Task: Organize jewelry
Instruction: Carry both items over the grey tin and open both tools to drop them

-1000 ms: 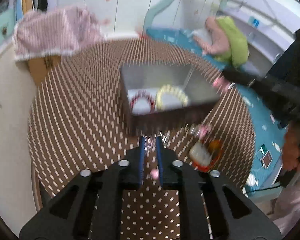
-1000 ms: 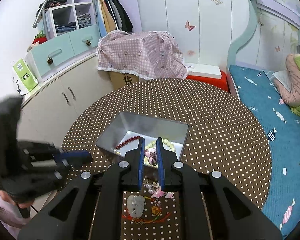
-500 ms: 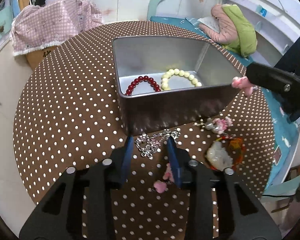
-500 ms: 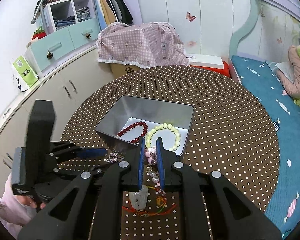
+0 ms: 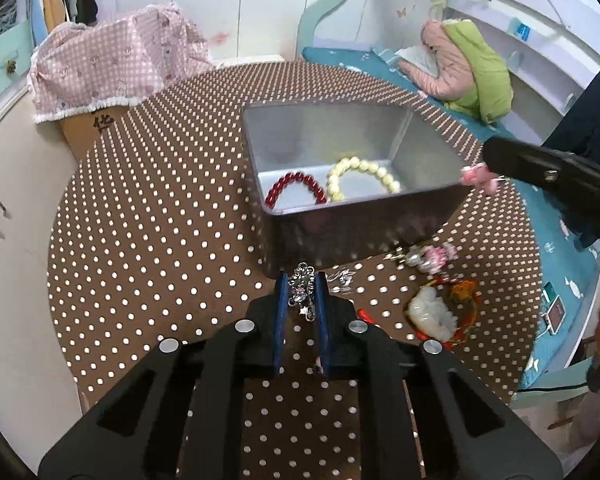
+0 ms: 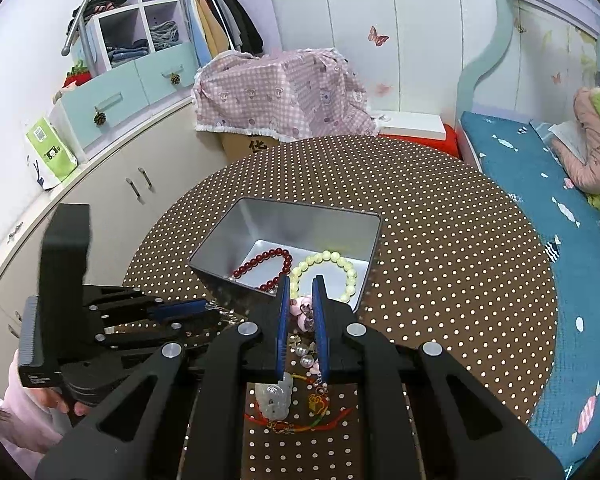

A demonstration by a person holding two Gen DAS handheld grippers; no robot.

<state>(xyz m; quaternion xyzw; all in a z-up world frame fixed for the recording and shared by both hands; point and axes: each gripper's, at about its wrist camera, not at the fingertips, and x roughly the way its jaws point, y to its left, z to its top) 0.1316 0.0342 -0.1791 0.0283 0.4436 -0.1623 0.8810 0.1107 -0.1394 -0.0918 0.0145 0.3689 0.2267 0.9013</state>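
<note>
My left gripper (image 5: 300, 280) is closing on a silver rhinestone piece (image 5: 301, 290), which sits pinched between its blue pads just in front of the metal tin (image 5: 340, 132). A red bead bracelet (image 5: 296, 178) and a cream bead bracelet (image 5: 360, 164) lie inside the tin. My right gripper (image 6: 299, 284) is shut on a pink charm piece (image 6: 302, 314) and hovers at the tin's near right corner. Seen from the left wrist, the right gripper (image 5: 486, 164) holds the pink charm (image 5: 478, 178) beside the tin's rim.
On the brown dotted round table (image 5: 160, 200) lie a white jade pendant on a red cord (image 5: 432, 316) and a pearl and pink bead piece (image 5: 428, 258). A pink checked cloth covers a box (image 6: 280, 92) behind the table. A bed (image 6: 540, 184) stands at the right, cabinets at the left.
The left jaws, spread around the silver piece half a second ago, have shut on it. The right gripper has kept its hold on the pink charm and hardly moved.
</note>
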